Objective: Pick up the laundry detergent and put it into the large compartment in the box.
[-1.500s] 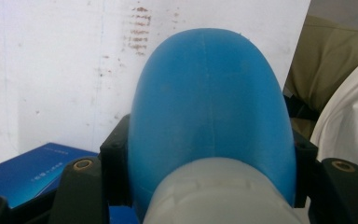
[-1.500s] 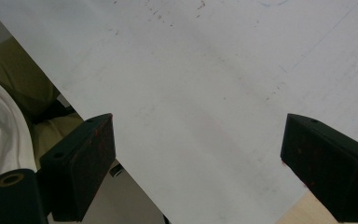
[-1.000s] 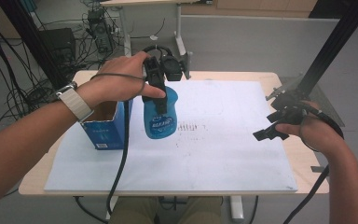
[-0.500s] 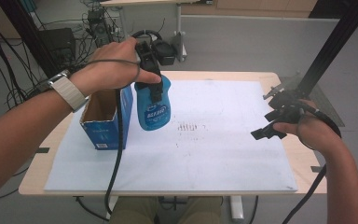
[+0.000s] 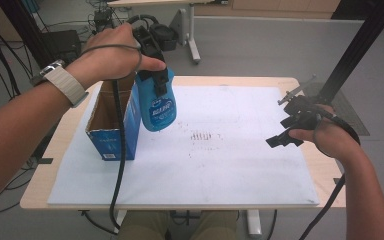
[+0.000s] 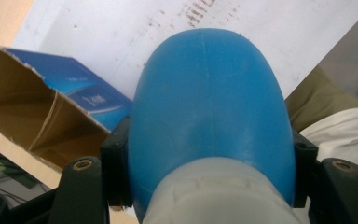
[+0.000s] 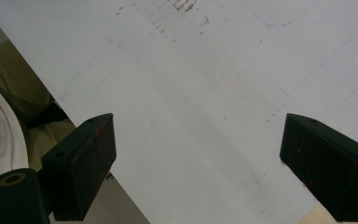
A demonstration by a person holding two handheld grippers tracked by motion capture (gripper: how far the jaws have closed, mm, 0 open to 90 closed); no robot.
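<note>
Right gripper point(image 5: 286, 131) idles near the mat's right edge, jaws spread wide and empty, well apart from the work. Left gripper point(image 5: 155, 75) is clamped on the blue bottle point(image 5: 157, 107), held aloft, long axis near vertical, base down. The open cardboard box point(image 5: 111, 131) sits just beside it on the left-hand side; left hand is clearly nearer, so a drop-in would call for a short sideways shift.
</note>
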